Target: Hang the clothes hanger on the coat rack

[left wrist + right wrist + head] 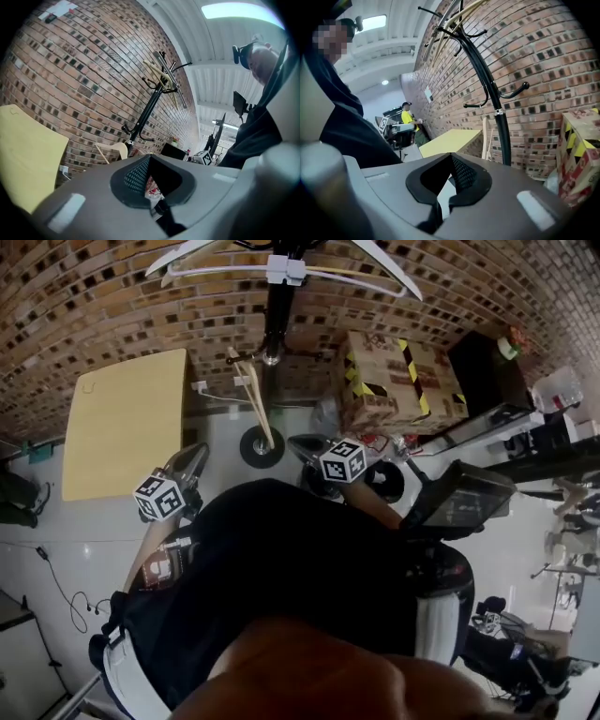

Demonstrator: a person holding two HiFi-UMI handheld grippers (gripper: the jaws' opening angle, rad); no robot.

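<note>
Looking down from the head view, we see the black coat rack (275, 315) standing against the brick wall (94, 296). The white clothes hanger (281, 266) is spread across its crown. The frame edge cuts off the hanger's upper part, so we cannot tell which hook carries it. Only this view shows the rack's round base (262, 446) and a wooden hanger (255, 395) leaning beside the pole. It also shows a yellow tabletop (122, 423) to the left and a cardboard box (389, 381) with yellow-and-black tape to the right. Dark clothing fills the lower half of that view and covers most of the floor in front of us.

The gripper views give us what the head view cannot: the rack from the side, its curved hooks, and the jaws. The left gripper (150, 157) has its jaws together at the tips with nothing between them. The right gripper (451, 155) is likewise closed and empty. The right gripper view alone shows a person in a yellow top (408, 116) far off along the wall. In both gripper views the hangers at the crown are thin pale strips, and we cannot separate one from another.

The clothes hanger sits high on the rack, well apart from both grippers. The grippers are low in front of the rack, one on each side of the pole.
</note>
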